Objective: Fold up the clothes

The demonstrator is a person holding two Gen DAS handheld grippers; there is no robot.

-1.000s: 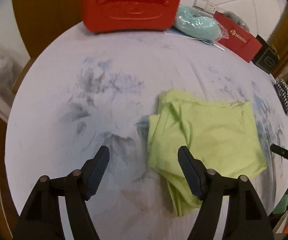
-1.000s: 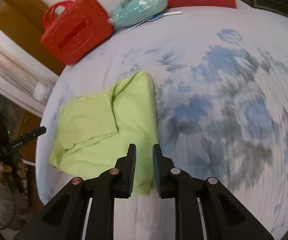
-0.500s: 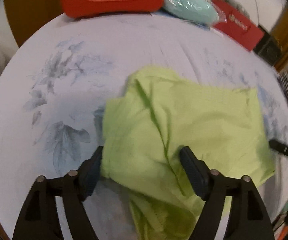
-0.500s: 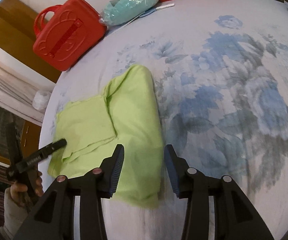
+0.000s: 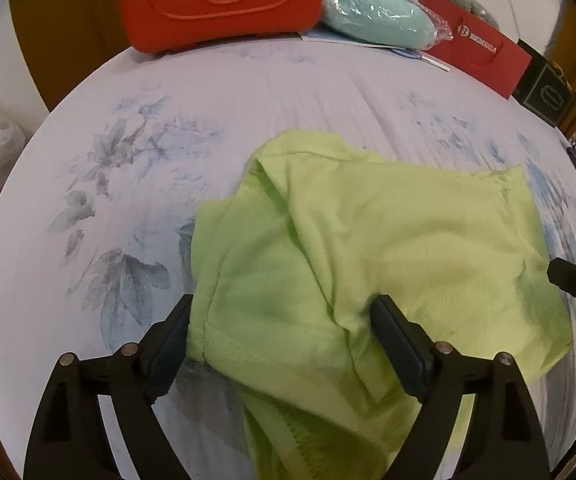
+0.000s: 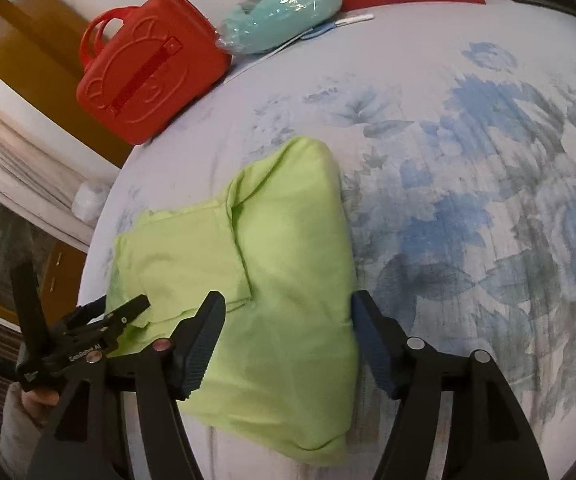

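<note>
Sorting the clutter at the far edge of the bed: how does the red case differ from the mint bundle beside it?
The red case is hard, boxy and moulded with a bear face and handles; the mint bundle is soft, rounded and wrapped in clear plastic. The red case is clearly bigger. Both lie beyond the green garment on the floral sheet.
</note>
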